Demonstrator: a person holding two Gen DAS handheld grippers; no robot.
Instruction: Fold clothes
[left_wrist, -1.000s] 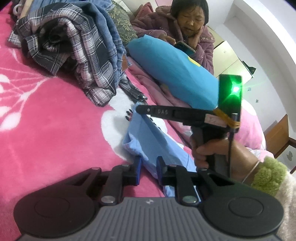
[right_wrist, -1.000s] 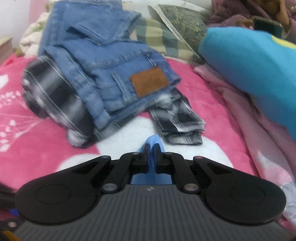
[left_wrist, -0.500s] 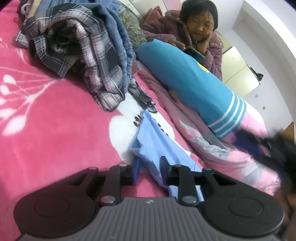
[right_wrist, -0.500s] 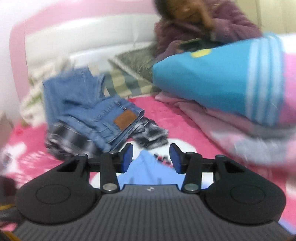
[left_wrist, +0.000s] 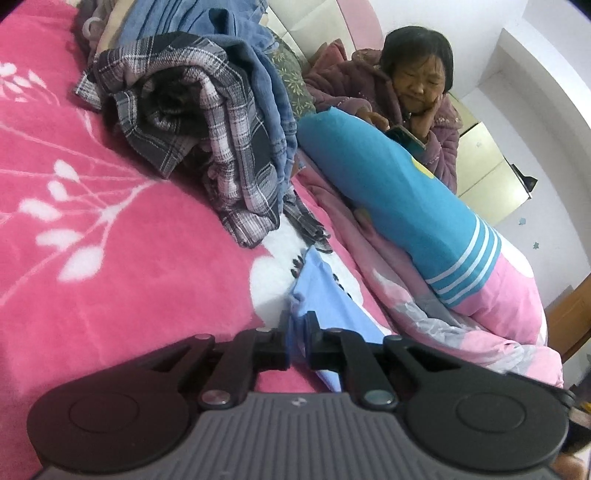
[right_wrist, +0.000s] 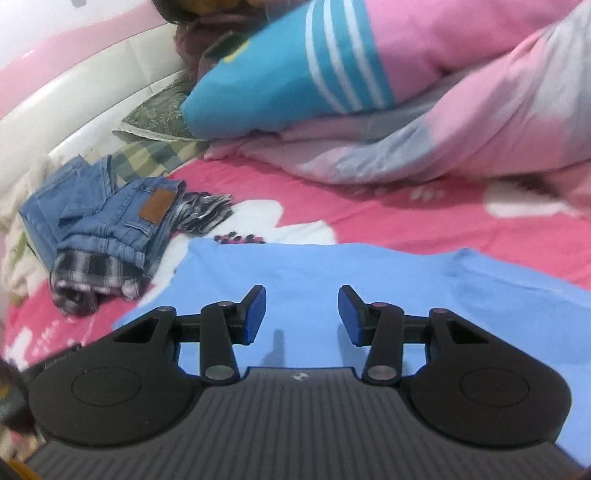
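Lying across pink bed (right_wrist: 406, 229), near jeans (right_wrist: 110, 221) and plaid pile (left_wrist: 207, 147): blue shirt (right_wrist: 332, 280). Now pinching shirt's edge, pads pressed together: left claw (left_wrist: 297, 347), half-spread a second ago. Hovering spread over shirt's flat middle, gripping nothing: right claw (right_wrist: 301, 314), having let go of the corner pinched a second ago and swung aside. Probably meaning a regrip for the next fold. Gone from left view: right hand and handle.

The left gripper (left_wrist: 298, 345) points slightly downward, its jaws pinched tight on a fold of light blue cloth (left_wrist: 328, 295). The right gripper (right_wrist: 302, 314) tilts downward with its blue pads (right_wrist: 255, 310) standing apart, nothing between them.
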